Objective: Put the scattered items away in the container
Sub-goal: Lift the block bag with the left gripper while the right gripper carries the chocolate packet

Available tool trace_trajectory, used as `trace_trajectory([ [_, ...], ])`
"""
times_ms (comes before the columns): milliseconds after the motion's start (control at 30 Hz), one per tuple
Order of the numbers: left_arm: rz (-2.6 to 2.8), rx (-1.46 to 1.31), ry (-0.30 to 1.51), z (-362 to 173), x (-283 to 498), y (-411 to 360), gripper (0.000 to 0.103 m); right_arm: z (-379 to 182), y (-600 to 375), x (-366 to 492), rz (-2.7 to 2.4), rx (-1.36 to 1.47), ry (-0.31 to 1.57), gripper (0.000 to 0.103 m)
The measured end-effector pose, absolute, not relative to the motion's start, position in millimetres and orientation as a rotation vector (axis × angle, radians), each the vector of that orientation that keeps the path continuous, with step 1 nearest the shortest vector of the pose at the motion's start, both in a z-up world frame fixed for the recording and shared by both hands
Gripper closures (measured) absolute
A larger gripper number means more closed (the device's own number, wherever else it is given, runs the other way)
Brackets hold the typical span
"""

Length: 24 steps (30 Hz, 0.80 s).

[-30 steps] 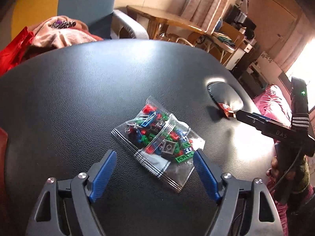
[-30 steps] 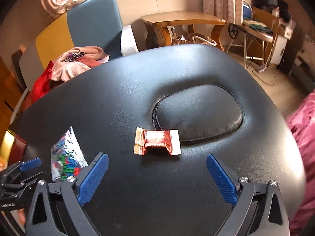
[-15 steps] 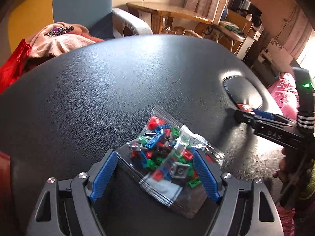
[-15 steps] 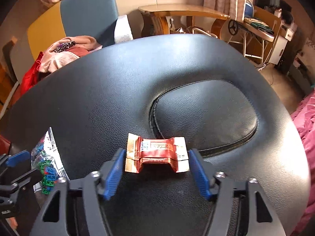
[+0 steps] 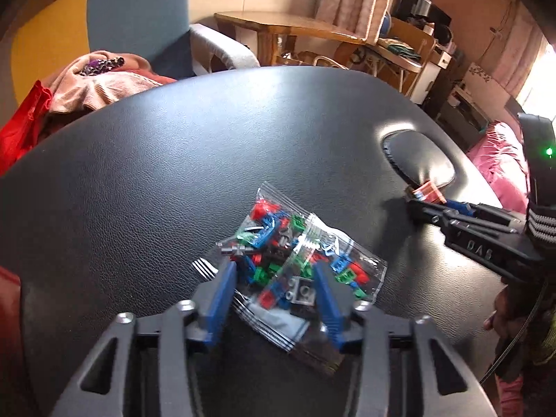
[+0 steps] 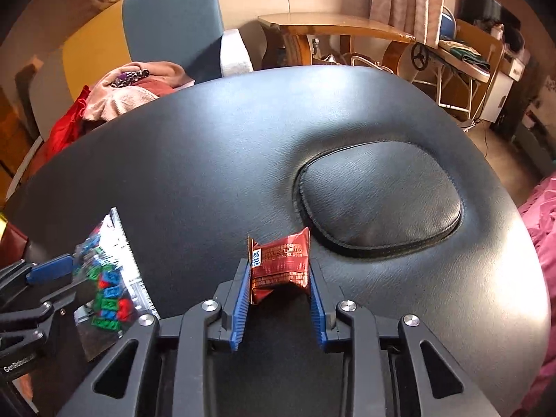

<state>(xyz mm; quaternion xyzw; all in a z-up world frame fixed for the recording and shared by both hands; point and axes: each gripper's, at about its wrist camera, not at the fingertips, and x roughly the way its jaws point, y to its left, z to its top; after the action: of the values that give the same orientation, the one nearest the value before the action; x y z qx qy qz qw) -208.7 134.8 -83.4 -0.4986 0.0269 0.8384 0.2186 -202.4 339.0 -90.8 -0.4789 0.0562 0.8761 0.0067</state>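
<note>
A clear plastic bag of small coloured bricks [image 5: 292, 260] lies on the black padded table [image 5: 173, 173]. My left gripper [image 5: 274, 278] has its blue jaws closed against the bag's near part. In the right wrist view my right gripper [image 6: 279, 278] is shut on a red snack wrapper [image 6: 281, 264], which is crumpled between the jaws beside the table's oval inset pad [image 6: 378, 194]. The bag [image 6: 107, 278] and left gripper [image 6: 52, 267] show at that view's left edge. The right gripper [image 5: 438, 208] and wrapper [image 5: 427, 191] show at the left view's right. No container is in view.
A blue-and-yellow armchair [image 5: 139, 24] with pink and red clothes [image 5: 97, 83] stands behind the table. A wooden table [image 6: 333, 24] and cluttered desks [image 5: 410, 52] are further back. Pink bedding [image 6: 545, 229] lies at the right.
Both grippers moved forward and closed: the left one on the brick bag, the right one on the red wrapper, which is now squeezed and folded up.
</note>
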Motion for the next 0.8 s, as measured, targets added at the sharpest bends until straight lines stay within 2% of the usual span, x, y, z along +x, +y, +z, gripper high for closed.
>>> trace_trajectory([
  [33,2.299,-1.388,0.041,-83.0,-211.6,133.2,0.065,-90.3,334.6,-200.7,2.753,-1.504,0.184,0.072],
  [233,2.281,-1.44,-0.088,-87.2,-201.2,108.1,0.064,-89.6,292.4,-198.0,2.847,-1.574,0.147,0.072],
  [300,2.286,-1.435,-0.167,-85.8,-198.2,93.8,0.058,-89.7,276.1,-195.9,2.885,-1.611,0.113,0.072],
  [400,2.29,-1.426,-0.282,-83.8,-194.0,72.9,0.04,-89.9,252.9,-191.0,2.937,-1.665,0.056,0.072],
  [500,2.33,-1.419,-0.32,-82.3,-198.6,58.5,0.028,-90.5,233.5,-183.6,2.978,-1.706,-0.002,0.072],
  [533,2.32,-1.421,-0.33,-81.9,-201.9,56.8,0.017,-90.8,230.1,-181.6,2.98,-1.706,-0.013,0.072],
  [633,2.3,-1.385,-0.313,-75.8,-210.5,59.2,0.015,-88.9,230.1,-174.7,2.975,-1.681,-0.007,0.073],
  [800,2.273,-1.35,-0.086,-71.0,-221.6,95.0,0.012,-81.5,253.9,-162.8,2.952,-1.611,0.092,0.073],
])
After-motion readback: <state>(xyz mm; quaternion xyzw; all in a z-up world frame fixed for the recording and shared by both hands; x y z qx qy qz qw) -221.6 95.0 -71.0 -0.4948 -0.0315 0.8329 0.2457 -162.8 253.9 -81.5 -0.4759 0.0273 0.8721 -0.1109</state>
